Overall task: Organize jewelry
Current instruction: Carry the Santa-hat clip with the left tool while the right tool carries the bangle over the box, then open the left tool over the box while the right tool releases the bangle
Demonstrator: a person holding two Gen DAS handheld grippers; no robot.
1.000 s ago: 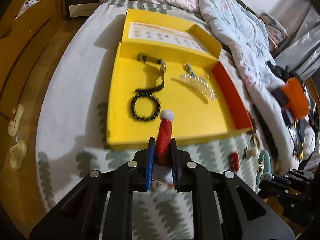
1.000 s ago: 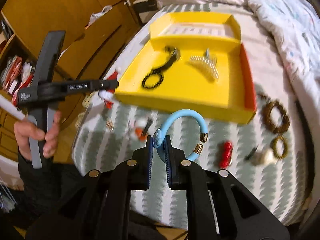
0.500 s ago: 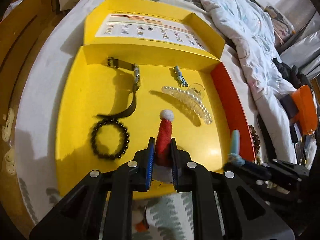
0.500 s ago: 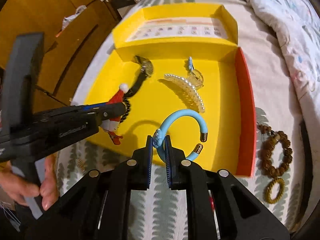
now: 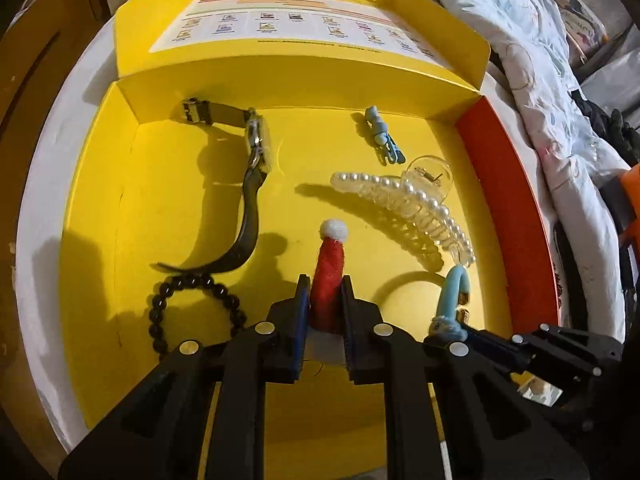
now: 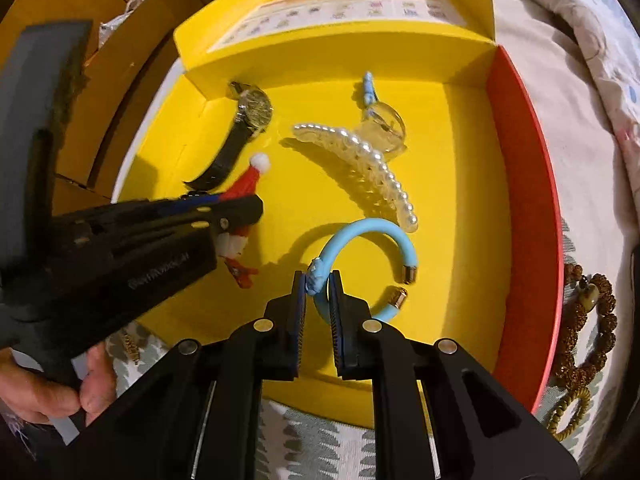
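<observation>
**Ana:** Left wrist view first — what is the left gripper (image 5: pixel 325 300) doing?

**Ben:** Its jaws are clamped on a small Santa-hat hair clip (image 5: pixel 329 272), red body, white pompom pointing away from the camera. It hangs over the floor of the yellow tray (image 5: pixel 100 208), near the front middle.

**Ana:** And in the tray itself?

**Ben:** A black-strapped watch (image 5: pixel 252 184) lies toward the back left, with a black bead bracelet (image 5: pixel 192 312) in front of it, touching the strap's tip. A pearl claw clip (image 5: pixel 404 208) runs diagonally across the centre right, and a small blue clip (image 5: pixel 380 136) sits behind it, near the back wall.

**Ana:** Right wrist view?

**Ben:** The right gripper (image 6: pixel 318 300) is pinched narrow on a light blue open bangle (image 6: pixel 372 252) — gripped at its little knotted ornament, with the two gold end caps off to the right. The bangle is over the tray's front half, just in front of the pearl clip's near end. Whether it touches the floor, I can't tell.

**Ana:** Anything outside the tray?

**Ben:** Brown bead bracelets (image 6: pixel 592 320) lie on the leaf-print bedspread (image 6: pixel 320 440), beyond the tray's red side wall (image 6: pixel 528 184). The person's left hand (image 6: pixel 48 384) shows at the lower left, around the gripper's handle.
</observation>
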